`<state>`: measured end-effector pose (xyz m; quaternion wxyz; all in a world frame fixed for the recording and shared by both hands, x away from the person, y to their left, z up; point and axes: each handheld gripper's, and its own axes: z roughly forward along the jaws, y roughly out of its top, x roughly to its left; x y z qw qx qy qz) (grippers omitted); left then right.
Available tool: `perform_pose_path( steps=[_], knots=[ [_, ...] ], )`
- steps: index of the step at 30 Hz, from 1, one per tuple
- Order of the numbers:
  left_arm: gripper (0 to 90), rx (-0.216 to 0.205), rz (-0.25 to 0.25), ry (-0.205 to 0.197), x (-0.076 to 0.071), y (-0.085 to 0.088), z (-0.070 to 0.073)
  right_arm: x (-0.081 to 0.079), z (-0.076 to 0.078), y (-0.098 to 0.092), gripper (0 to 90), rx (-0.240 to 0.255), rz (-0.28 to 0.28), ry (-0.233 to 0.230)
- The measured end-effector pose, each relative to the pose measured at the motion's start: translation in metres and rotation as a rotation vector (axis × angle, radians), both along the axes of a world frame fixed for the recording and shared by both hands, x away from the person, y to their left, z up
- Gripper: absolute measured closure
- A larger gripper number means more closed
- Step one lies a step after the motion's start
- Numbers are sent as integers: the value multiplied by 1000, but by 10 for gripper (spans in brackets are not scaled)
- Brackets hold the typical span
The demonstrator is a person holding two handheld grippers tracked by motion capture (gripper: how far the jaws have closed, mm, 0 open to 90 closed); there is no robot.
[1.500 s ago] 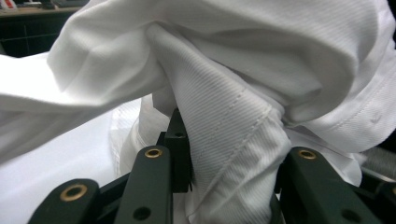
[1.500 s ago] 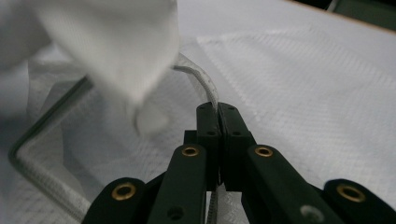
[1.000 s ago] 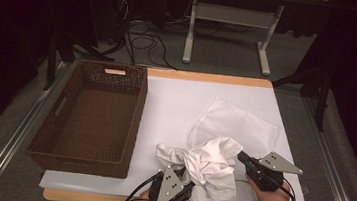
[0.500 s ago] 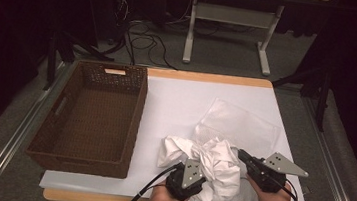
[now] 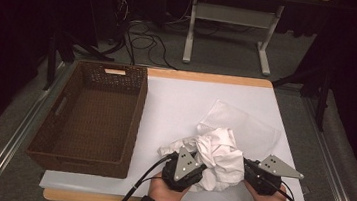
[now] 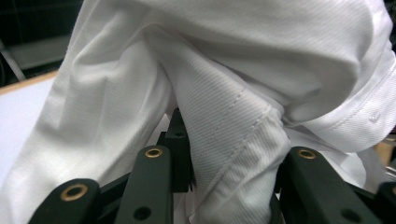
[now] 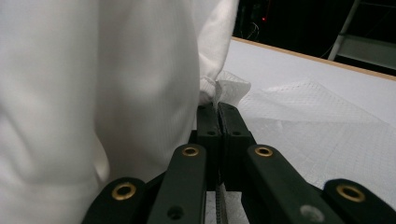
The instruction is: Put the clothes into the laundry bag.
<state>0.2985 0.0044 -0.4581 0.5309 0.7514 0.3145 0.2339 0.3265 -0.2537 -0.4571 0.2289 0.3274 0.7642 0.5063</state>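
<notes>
My left gripper [image 5: 198, 172] is clamped on a thick stitched fold of the crumpled white cotton garment [image 5: 218, 157]; in the left gripper view the ribbed cloth [image 6: 233, 140] fills the gap between both jaws. My right gripper [image 5: 247, 169] has its jaws pressed together, with a thin edge of the same garment [image 7: 218, 93] pinched between them.

The garment sits bunched between the two grippers, at the near edge of the white paper sheet covering the table [image 5: 181, 101]. It lies to the right of the empty dark brown woven wicker basket [image 5: 92, 116], well apart from it.

A flat translucent white sheet [image 5: 244, 125] lies just behind the garment, on the far side from the basket, touching the cloth.
</notes>
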Motion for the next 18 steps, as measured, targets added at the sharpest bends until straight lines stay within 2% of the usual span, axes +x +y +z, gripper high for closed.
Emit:
perform_pose_path(
  steps=[2, 4, 7, 9, 13, 15, 18],
  knots=[
    [652, 27, 7, -14, 0, -8, -10, 0, 0, -1, 900, 6, -5, 5],
    [652, 90, 3, -22, 0, -18, -20, 0, 0, -2, 900, 9, -12, 4],
    [655, 173, -35, 20, 3, -32, -33, 1, 2, -5, 900, 19, -21, 3],
    [655, 207, -48, 55, 8, -39, -38, 1, 4, -8, 900, 29, -27, 2],
    [656, 180, -61, 160, 23, -41, -42, 0, 8, -12, 900, 58, -27, -4],
    [655, 181, -80, 240, 33, -41, -45, -2, 11, -12, 900, 59, -22, -18],
    [654, 175, -91, 288, 38, -40, -45, -4, 13, -10, 900, 57, -8, -24]
  ],
)
